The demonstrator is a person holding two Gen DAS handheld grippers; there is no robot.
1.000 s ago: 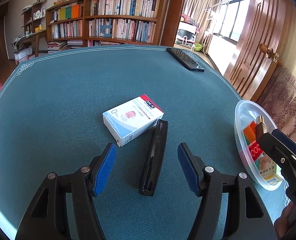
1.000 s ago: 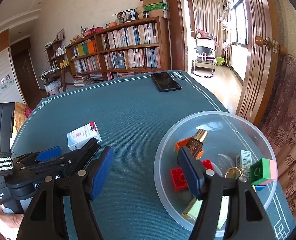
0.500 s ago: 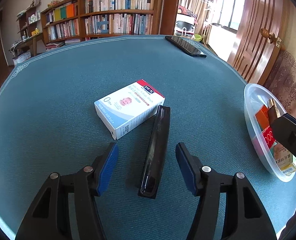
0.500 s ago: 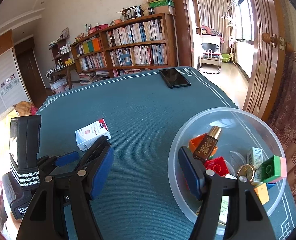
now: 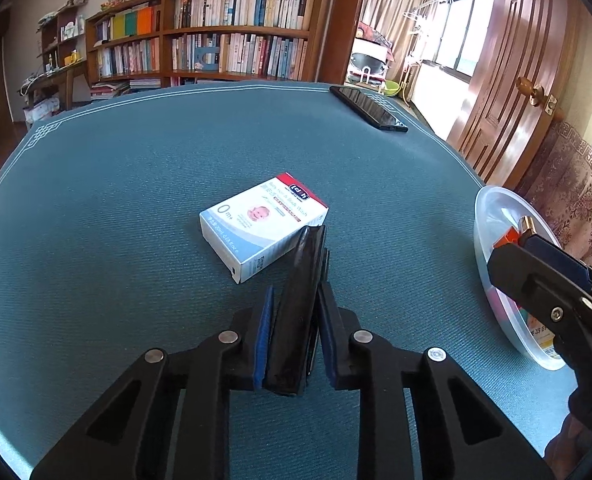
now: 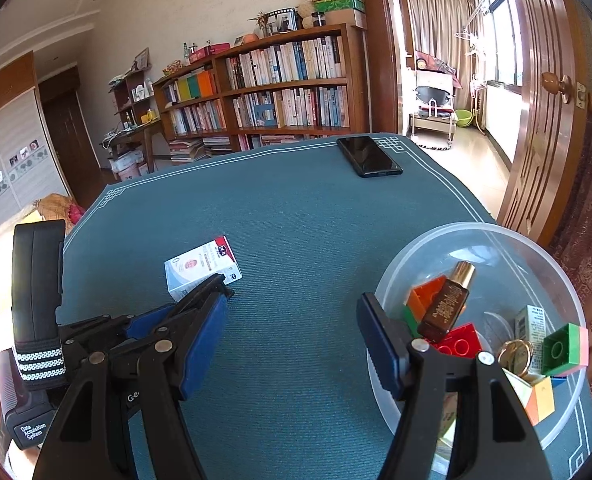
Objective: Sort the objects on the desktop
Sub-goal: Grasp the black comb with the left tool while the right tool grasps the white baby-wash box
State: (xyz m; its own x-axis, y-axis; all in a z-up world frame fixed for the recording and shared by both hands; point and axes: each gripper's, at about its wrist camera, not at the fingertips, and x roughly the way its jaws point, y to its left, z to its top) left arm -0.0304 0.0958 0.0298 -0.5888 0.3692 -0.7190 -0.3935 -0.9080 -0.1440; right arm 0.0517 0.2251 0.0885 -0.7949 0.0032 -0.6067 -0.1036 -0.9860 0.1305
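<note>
We find the right gripper (image 6: 292, 344) with its blue pads standing apart over the teal table (image 6: 296, 220), nothing between them. Its right finger overlaps the near-left rim of the clear plastic bowl (image 6: 552, 264). The bowl holds a brown bottle (image 6: 448, 304), red, orange and green blocks and a small carton. At left, the left gripper (image 6: 212, 286) reaches toward a white box (image 6: 202, 270). A black phone (image 6: 370, 156) lies at the far right edge.
</note>
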